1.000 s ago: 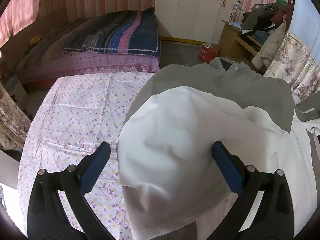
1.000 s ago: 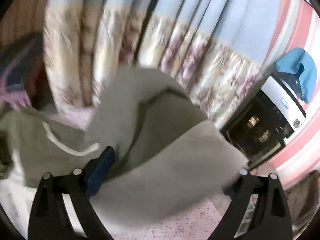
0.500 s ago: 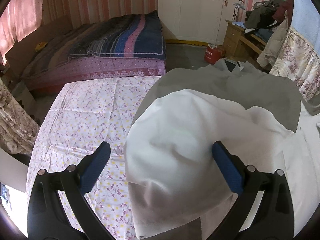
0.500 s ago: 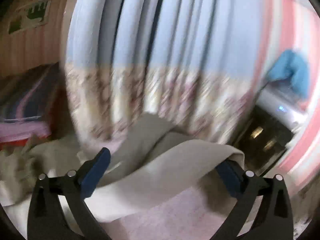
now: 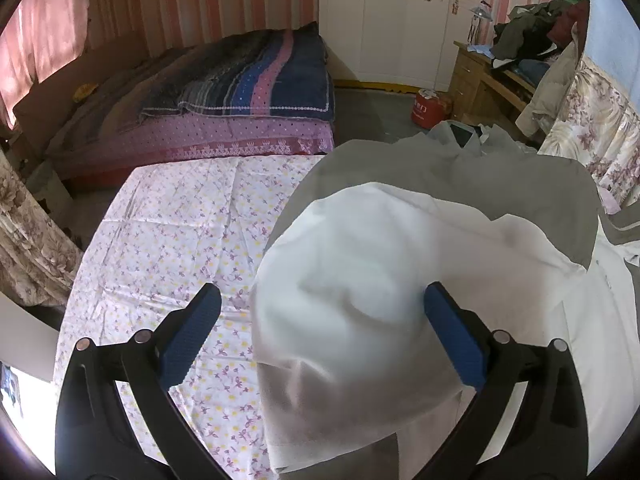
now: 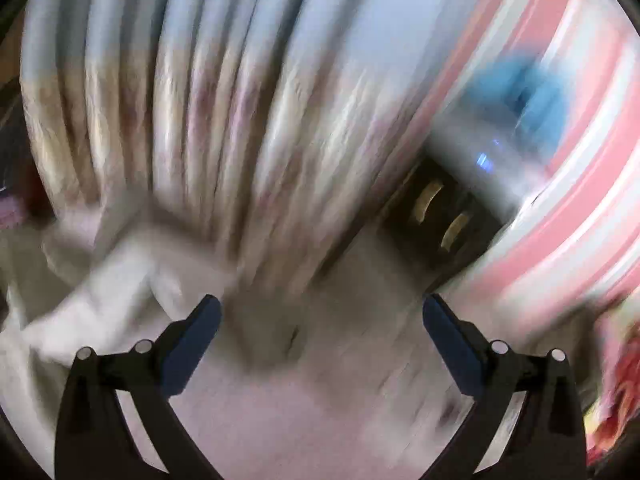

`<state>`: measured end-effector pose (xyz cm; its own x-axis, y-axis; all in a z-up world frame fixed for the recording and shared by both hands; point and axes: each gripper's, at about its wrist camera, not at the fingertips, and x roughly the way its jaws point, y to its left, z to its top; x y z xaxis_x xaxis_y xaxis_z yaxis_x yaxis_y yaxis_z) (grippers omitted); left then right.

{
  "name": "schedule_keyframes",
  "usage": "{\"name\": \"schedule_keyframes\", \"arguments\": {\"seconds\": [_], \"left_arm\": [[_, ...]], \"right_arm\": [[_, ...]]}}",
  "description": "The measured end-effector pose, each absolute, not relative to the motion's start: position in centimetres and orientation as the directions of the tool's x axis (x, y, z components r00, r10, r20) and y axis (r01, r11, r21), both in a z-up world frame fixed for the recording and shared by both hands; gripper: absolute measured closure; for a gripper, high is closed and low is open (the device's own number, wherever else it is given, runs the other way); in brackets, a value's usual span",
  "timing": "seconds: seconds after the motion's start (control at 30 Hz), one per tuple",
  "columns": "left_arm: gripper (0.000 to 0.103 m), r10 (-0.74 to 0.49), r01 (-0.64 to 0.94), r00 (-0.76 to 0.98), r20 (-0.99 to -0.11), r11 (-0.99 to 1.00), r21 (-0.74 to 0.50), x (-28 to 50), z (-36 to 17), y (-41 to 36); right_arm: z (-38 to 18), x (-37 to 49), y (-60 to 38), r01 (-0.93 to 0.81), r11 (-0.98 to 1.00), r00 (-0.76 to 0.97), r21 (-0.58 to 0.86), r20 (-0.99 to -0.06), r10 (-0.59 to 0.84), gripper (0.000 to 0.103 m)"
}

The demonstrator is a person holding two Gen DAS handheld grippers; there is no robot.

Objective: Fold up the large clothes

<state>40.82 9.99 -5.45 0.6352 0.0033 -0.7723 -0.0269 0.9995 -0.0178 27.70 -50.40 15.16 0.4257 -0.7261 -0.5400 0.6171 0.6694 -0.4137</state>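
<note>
A large grey garment with a white lining lies bunched on the floral sheet. In the left wrist view my left gripper is open, its blue pads wide apart, with a hump of the white lining lying between them and over the right pad. In the right wrist view, which is heavily motion-blurred, my right gripper is open and empty above the sheet, with the pale garment off to its left.
A bed with a striped dark quilt stands behind the sheet. A white wardrobe, a wooden desk piled with clothes and a red canister are at the back. Floral curtains and a dark appliance face the right gripper.
The right gripper has let go of the grey cloth that lay across its fingers and swung away fast; its view is blurred. The left gripper has barely shifted, still wide open.
</note>
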Motion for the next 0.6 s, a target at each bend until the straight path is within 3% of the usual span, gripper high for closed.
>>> {"name": "schedule_keyframes", "arguments": {"seconds": [0.1, 0.17, 0.33, 0.47, 0.6], "left_arm": [[0.003, -0.002, -0.022, 0.627, -0.779, 1.000, -0.020, 40.8, -5.8, 9.9], [0.003, 0.005, -0.018, 0.629, -0.777, 1.000, -0.008, 40.6, -5.8, 9.6], [0.003, 0.030, -0.020, 0.642, -0.766, 1.000, 0.023, 40.5, -5.2, 9.9], [0.003, 0.010, -0.029, 0.641, -0.767, 1.000, -0.011, 40.6, -5.0, 10.9], [0.003, -0.005, -0.030, 0.637, -0.771, 0.999, -0.031, 40.7, -5.1, 11.5]], "right_arm": [[16.1, 28.8, -42.3, 0.401, 0.801, 0.706, -0.444, -0.407, -0.579, 0.002], [15.0, 30.9, -38.6, 0.321, 0.838, 0.762, -0.441, -0.405, -0.505, 0.002], [10.1, 36.8, -31.8, 0.161, 0.942, 0.798, -0.293, -0.524, -0.299, 0.002], [4.8, 42.2, -28.2, -0.041, 0.992, 0.711, -0.118, -0.701, -0.054, 0.002], [1.8, 44.3, -24.4, -0.176, 0.984, 0.640, -0.023, -0.762, 0.097, 0.004]]}}
